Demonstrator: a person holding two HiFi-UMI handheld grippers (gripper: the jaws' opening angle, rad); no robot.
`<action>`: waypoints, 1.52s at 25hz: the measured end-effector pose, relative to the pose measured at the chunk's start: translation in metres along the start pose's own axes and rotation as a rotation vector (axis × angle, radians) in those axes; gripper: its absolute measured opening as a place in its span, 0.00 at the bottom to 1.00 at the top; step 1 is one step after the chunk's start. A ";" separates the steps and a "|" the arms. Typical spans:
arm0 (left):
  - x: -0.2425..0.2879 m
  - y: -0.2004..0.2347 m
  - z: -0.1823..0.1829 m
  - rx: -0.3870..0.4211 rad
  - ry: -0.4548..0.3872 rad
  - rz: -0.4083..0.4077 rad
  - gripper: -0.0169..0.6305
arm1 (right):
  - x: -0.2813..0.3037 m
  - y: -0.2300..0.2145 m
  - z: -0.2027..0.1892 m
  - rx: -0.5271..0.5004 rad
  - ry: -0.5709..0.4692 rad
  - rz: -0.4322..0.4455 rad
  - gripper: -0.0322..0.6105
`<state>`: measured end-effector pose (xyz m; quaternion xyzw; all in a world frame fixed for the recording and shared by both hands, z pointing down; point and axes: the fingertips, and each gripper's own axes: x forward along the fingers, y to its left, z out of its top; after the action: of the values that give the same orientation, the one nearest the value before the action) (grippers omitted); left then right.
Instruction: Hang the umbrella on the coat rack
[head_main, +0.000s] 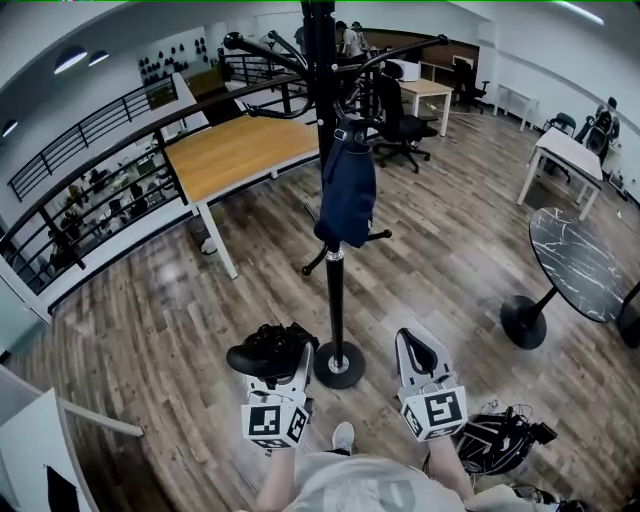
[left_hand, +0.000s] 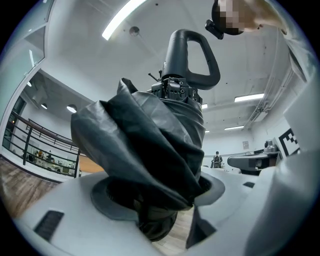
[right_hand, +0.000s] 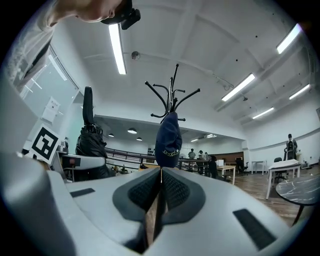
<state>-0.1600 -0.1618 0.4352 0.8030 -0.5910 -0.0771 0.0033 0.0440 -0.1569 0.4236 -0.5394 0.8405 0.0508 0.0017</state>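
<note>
A folded black umbrella (left_hand: 145, 145) with a looped black handle (left_hand: 192, 55) stands upright between the jaws of my left gripper (left_hand: 160, 200), which is shut on its lower end. In the head view the left gripper (head_main: 283, 362) holds the umbrella (head_main: 268, 350) low, just left of the coat rack's round base (head_main: 339, 365). The black coat rack (head_main: 322, 60) rises in the middle, its curved hooks at the top. My right gripper (head_main: 418, 350) is right of the base, shut and empty. The right gripper view shows the shut right gripper (right_hand: 161, 172) facing the rack (right_hand: 172, 95).
A navy blue cap (head_main: 347, 190) hangs on the rack. A wooden table (head_main: 235, 150) and a railing (head_main: 90, 190) lie to the left. At the right stands a round dark marble table (head_main: 585, 262), and a black bag (head_main: 495, 440) lies on the floor by my right side.
</note>
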 end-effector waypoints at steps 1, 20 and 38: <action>0.012 0.007 0.000 0.003 -0.001 -0.005 0.50 | 0.015 -0.002 0.000 -0.002 -0.002 -0.001 0.10; 0.085 0.034 0.009 0.034 0.002 0.086 0.50 | 0.121 -0.040 0.015 0.001 -0.066 0.079 0.10; 0.097 0.041 0.058 0.052 0.106 0.108 0.50 | 0.112 -0.033 0.010 0.029 -0.039 0.147 0.10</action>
<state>-0.1784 -0.2611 0.3701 0.7727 -0.6342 -0.0187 0.0180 0.0260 -0.2713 0.4042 -0.4751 0.8783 0.0490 0.0223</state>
